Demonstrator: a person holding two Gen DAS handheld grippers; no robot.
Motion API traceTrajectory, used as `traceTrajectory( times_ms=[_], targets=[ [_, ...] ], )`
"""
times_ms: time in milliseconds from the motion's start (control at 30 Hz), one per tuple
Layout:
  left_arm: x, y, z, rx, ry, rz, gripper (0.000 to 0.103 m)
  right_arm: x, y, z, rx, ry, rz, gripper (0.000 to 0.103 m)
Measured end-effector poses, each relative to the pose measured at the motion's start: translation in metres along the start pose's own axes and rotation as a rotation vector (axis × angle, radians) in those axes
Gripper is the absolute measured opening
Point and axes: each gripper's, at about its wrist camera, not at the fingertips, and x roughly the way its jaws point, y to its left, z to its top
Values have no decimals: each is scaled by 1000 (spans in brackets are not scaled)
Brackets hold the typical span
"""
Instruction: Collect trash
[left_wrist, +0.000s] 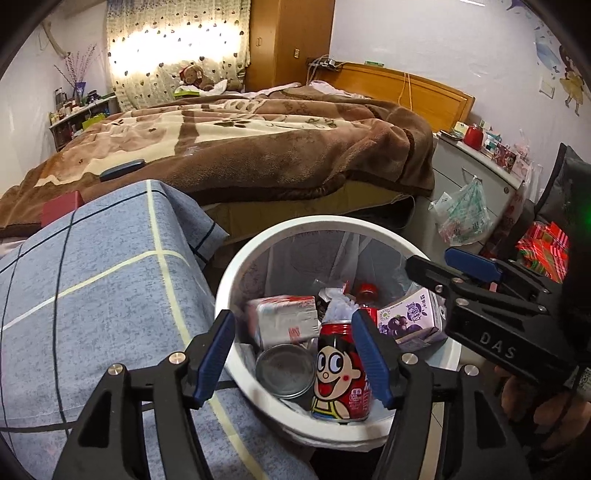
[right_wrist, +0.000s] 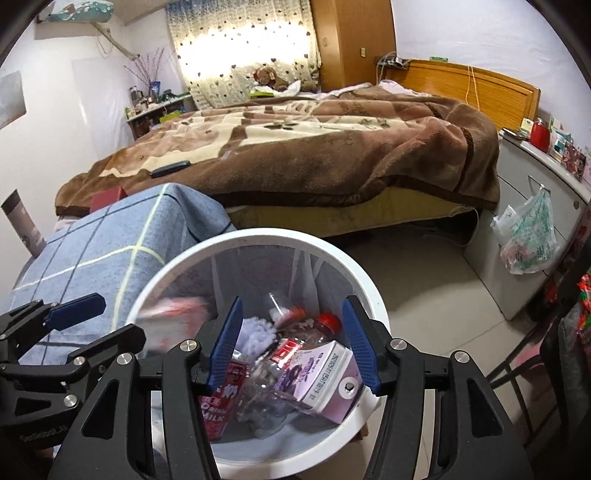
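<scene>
A white round trash bin with a clear liner stands on the floor beside the bed; it also shows in the right wrist view. Inside lie a red cartoon milk can, a silver tin, a pink-white carton, a purple milk carton and a clear bottle with a red cap. My left gripper hangs open over the bin's near rim, empty. My right gripper is open above the bin, empty; it shows at the right in the left wrist view.
A blue checked cloth covers a surface left of the bin. The bed with a brown blanket lies behind. A grey cabinet with a hanging plastic bag stands at the right. A dark chair is close at right.
</scene>
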Motion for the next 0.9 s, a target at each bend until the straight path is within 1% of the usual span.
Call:
traceTrajectory(
  times_ms=[67,200,333,433,533,667,733,767,833,900],
  targets=[
    [-6,1,-2,-4,-13,7,69,-3,4,1,-5,-14,-16,57],
    [-19,1,-9,1,-35,8,72,-17,10,-3,-17,-42,-14,57],
    [-33,1,-15,4,-60,23,72,-27,16,-7,-31,-70,-25,57],
    [-45,4,-22,-5,-86,30,72,-38,19,-11,-16,-86,-19,57],
    [-60,6,-30,-9,-119,71,72,-48,23,-16,-3,-114,-17,57],
    [-76,8,-44,-19,-151,105,72,-60,29,-30,15,-142,-40,57],
    [-83,7,-52,-13,-168,152,72,-64,33,-36,20,-150,-35,57],
    [-86,6,-54,-11,-169,161,72,-67,34,-39,23,-152,-32,57],
    [-91,4,-59,-6,-181,164,72,-72,36,-45,26,-165,-36,57],
    [-95,4,-63,-12,-192,151,72,-75,38,-49,30,-170,-42,57]
  ],
)
